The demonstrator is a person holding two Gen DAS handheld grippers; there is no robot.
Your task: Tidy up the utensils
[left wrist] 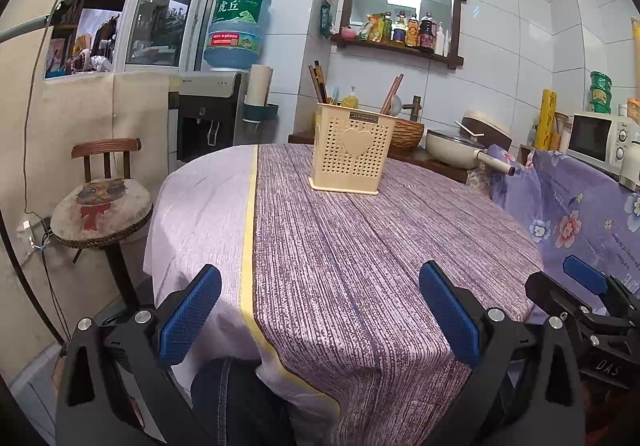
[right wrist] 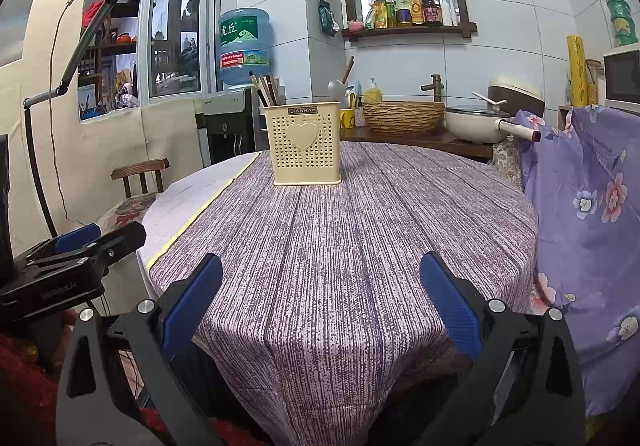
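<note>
While both of my grippers hang at the near edge of the round table point(left wrist: 360, 266), I see the left gripper point(left wrist: 320, 310) with its jaws wide apart and nothing between the blue pads point(left wrist: 188, 318), and the right gripper point(right wrist: 320, 306) spread just as wide and equally empty. From the left wrist view the right gripper shows at the lower right, and from the right wrist view the left gripper shows at the lower left, so the two sit side by side and apart. A purple striped tablecloth point(right wrist: 340, 246) with a yellow band point(left wrist: 248, 246) covers the table. Toward the far side of the cloth stands the cream perforated utensil holder point(right wrist: 305, 143), upright, with a heart on its front; chopsticks point(right wrist: 266, 87) and a spoon point(right wrist: 338, 85) stick up out of it. Beyond the table I can make out a woven basket point(right wrist: 404, 115), a pan point(right wrist: 476, 123) and a water jug point(right wrist: 244, 45).
</note>
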